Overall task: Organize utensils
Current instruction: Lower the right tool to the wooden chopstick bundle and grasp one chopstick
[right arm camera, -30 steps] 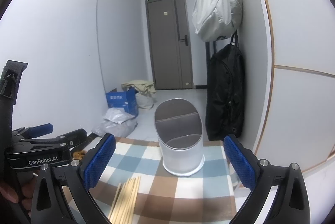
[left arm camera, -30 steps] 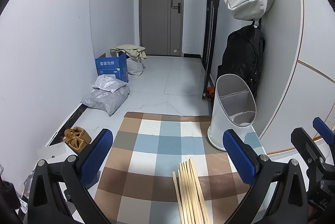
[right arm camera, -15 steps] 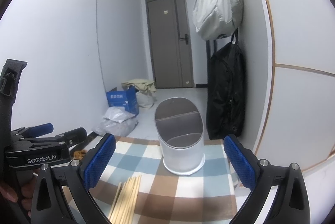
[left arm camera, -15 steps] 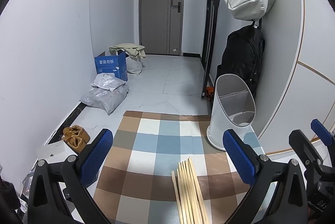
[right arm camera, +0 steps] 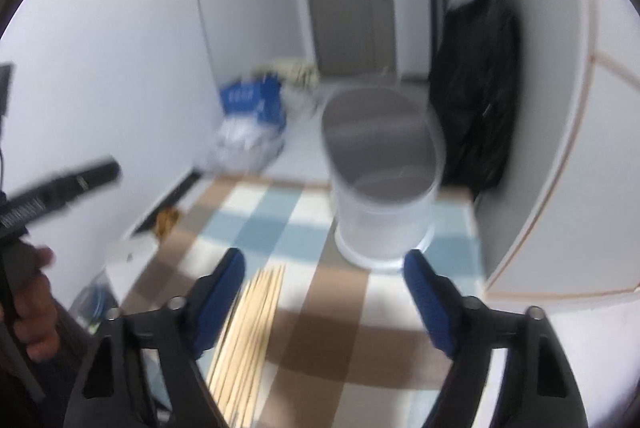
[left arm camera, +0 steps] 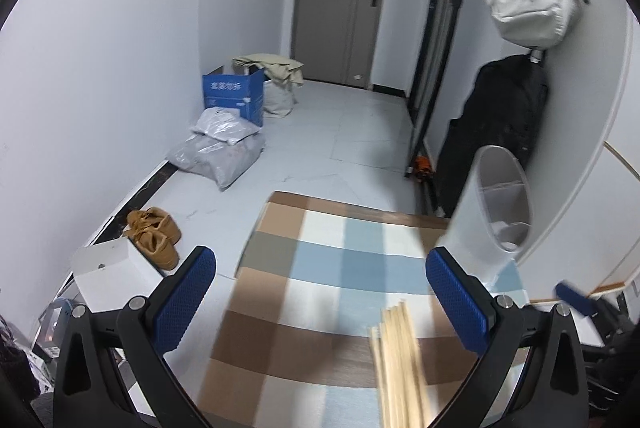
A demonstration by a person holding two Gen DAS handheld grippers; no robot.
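Several wooden chopsticks (left arm camera: 400, 364) lie in a bundle on the checked cloth (left arm camera: 328, 268); they also show in the right wrist view (right arm camera: 248, 340). A white divided utensil holder (left arm camera: 492, 204) stands upright at the cloth's far right; in the right wrist view the holder (right arm camera: 380, 188) is straight ahead. My left gripper (left arm camera: 320, 304) is open and empty above the cloth, left of the chopsticks. My right gripper (right arm camera: 324, 300) is open and empty, with the chopsticks beside its left finger. The right wrist view is blurred.
The cloth-covered table ends at a white wall on the right (left arm camera: 580, 188). On the floor beyond are a blue box (left arm camera: 234, 94), grey bags (left arm camera: 220, 152), brown shoes (left arm camera: 154, 234) and a white box (left arm camera: 112, 272). A black backpack (left arm camera: 500, 124) hangs by the holder.
Both grippers have tilted downward and moved. The left view has swung left, so the holder sits further right. The right gripper has dropped closer to the chopsticks and narrowed a little, and its view is blurred.
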